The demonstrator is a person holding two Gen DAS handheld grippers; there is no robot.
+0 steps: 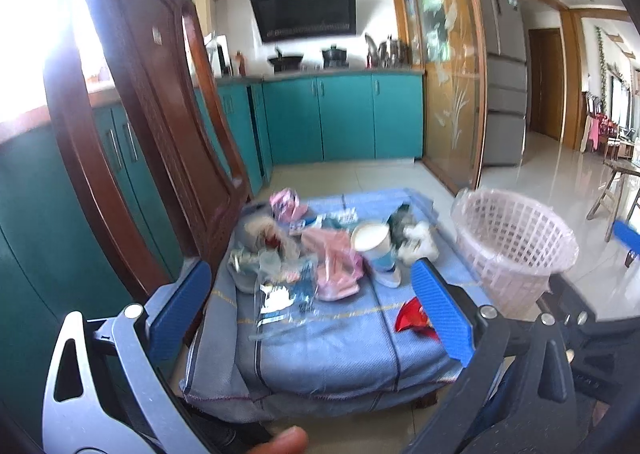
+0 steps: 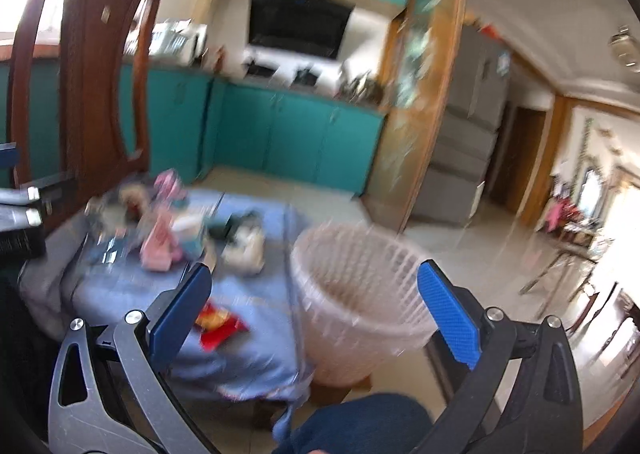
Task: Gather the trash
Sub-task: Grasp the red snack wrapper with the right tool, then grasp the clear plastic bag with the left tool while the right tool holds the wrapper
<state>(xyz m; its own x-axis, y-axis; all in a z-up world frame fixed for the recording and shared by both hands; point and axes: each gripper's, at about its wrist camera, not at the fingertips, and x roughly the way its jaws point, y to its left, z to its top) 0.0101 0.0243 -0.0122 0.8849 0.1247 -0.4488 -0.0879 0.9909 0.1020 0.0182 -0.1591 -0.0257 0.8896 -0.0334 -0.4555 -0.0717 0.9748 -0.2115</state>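
Note:
Trash lies on a low table under a blue cloth (image 1: pixel 320 350): a pink wrapper (image 1: pixel 338 266), a paper cup (image 1: pixel 374 242), a clear plastic wrapper (image 1: pixel 280 294), crumpled white paper (image 1: pixel 420 240) and a red snack packet (image 1: pixel 412 316). A white lattice basket (image 1: pixel 514 250) with a plastic liner stands at the table's right. My left gripper (image 1: pixel 310 310) is open and empty above the table's near half. My right gripper (image 2: pixel 314 310) is open and empty, over the basket (image 2: pixel 360 294) and the table's right edge; the red packet (image 2: pixel 218 326) lies by its left finger.
A dark wooden chair (image 1: pixel 148 126) stands at the table's left. Teal kitchen cabinets (image 1: pixel 344 118) line the far wall. A glass sliding door (image 1: pixel 448 66) and a fridge (image 1: pixel 502 66) are at the right. Tiled floor (image 1: pixel 560 158) stretches to the right. The right wrist view is motion-blurred.

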